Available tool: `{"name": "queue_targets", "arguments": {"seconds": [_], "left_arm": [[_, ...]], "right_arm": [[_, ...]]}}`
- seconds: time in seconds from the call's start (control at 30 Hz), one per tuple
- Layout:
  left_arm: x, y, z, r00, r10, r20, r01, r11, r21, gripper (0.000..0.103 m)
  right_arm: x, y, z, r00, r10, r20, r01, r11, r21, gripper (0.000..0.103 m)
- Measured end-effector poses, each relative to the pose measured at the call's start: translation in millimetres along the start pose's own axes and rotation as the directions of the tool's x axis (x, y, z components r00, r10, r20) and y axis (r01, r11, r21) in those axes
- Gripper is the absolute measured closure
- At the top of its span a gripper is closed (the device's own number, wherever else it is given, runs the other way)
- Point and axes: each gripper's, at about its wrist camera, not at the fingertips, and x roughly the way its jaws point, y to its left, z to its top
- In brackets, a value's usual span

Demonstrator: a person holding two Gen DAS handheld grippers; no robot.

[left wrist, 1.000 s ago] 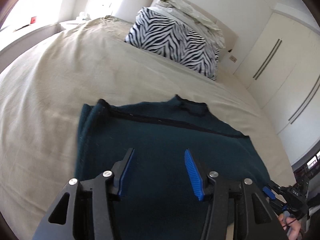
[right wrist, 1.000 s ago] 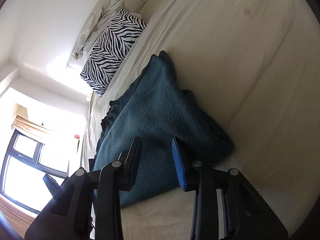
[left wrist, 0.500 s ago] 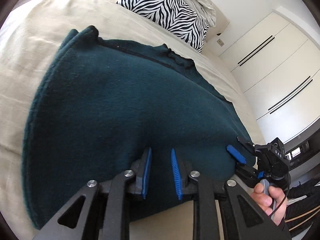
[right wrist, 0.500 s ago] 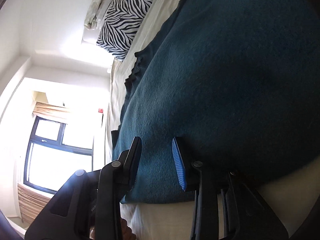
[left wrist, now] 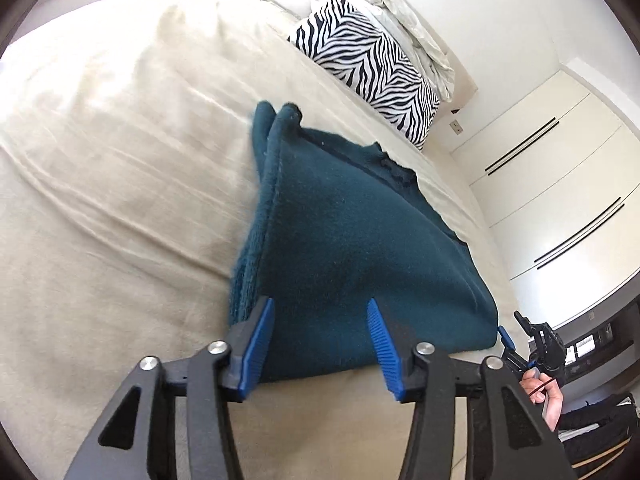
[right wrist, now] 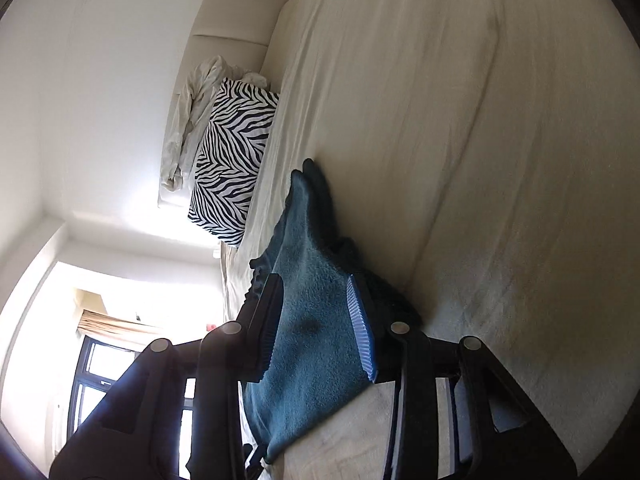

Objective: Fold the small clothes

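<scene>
**Teal garment folded on bed; both grippers parted at its near edge**

Left gripper [left wrist: 320,344]: black frame, blue ribbed pads, jaws spread wide with nothing pinched between them. It sits over the near hem of the garment, the left pad [left wrist: 258,344] at the garment's left corner fold, the other pad over the cloth further right. Whether either pad touches the fabric cannot be told.

Right gripper [right wrist: 318,328]: same build, jaws parted, holding nothing. The garment's near edge shows in the gap between the pads. In the left wrist view this gripper appears at the far right [left wrist: 520,344], just beside the garment's right corner, held by a hand [left wrist: 546,396].

Teal fleece garment [left wrist: 352,248]: lies doubled on the bed, layered edges stacked along its left side, a dark trimmed edge along the far side. From the right wrist view [right wrist: 308,320] its top surface reads lighter teal, with darker layers beneath.

Bed cover [left wrist: 120,184]: beige, lightly creased, under the garment.

Zebra-print pillow [left wrist: 372,64]: at the head of the bed, well apart from the garment, with a crumpled pale sheet [left wrist: 412,20] piled behind it.

Wardrobe doors [left wrist: 560,200]: white, with long dark handles, beside the bed.

Window [right wrist: 104,364]: dark-framed, bright.
</scene>
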Motion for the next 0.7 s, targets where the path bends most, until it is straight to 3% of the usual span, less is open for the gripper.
{"name": "queue_targets", "arguments": {"seconds": [0.1, 0.2, 0.37, 0.43, 0.53, 0.7], "left_arm": [[-5, -18, 16, 0.999, -0.032, 0.036, 0.031, 0.999, 0.027, 0.043], [12, -37, 38, 0.998, -0.047, 0.042, 0.044, 0.997, 0.069, 0.043], [67, -54, 76, 1.000, -0.011, 0.020, 0.008, 0.990, 0.142, 0.043], [88, -47, 90, 0.999, 0.042, 0.013, -0.044, 0.989, 0.140, 0.043], [106, -16, 104, 0.996, 0.091, -0.005, -0.090, 0.992, 0.090, 0.043], [97, 15, 97, 1.000, -0.008, -0.003, 0.008, 0.999, 0.050, 0.052]], "right_arm": [[2, 21, -6, 0.999, 0.043, -0.032, -0.044, 0.998, -0.044, 0.055], [39, 54, -29, 0.986, 0.079, -0.144, -0.093, 0.991, -0.099, 0.055], [127, 97, -81, 0.942, 0.030, -0.335, -0.099, 0.977, -0.189, 0.055], [151, 98, -90, 0.928, 0.003, -0.373, -0.079, 0.979, -0.190, 0.055], [171, 89, -87, 0.928, -0.043, -0.370, -0.035, 0.979, -0.202, 0.057], [148, 56, -35, 0.958, 0.032, -0.286, -0.069, 0.990, -0.122, 0.058]]}}
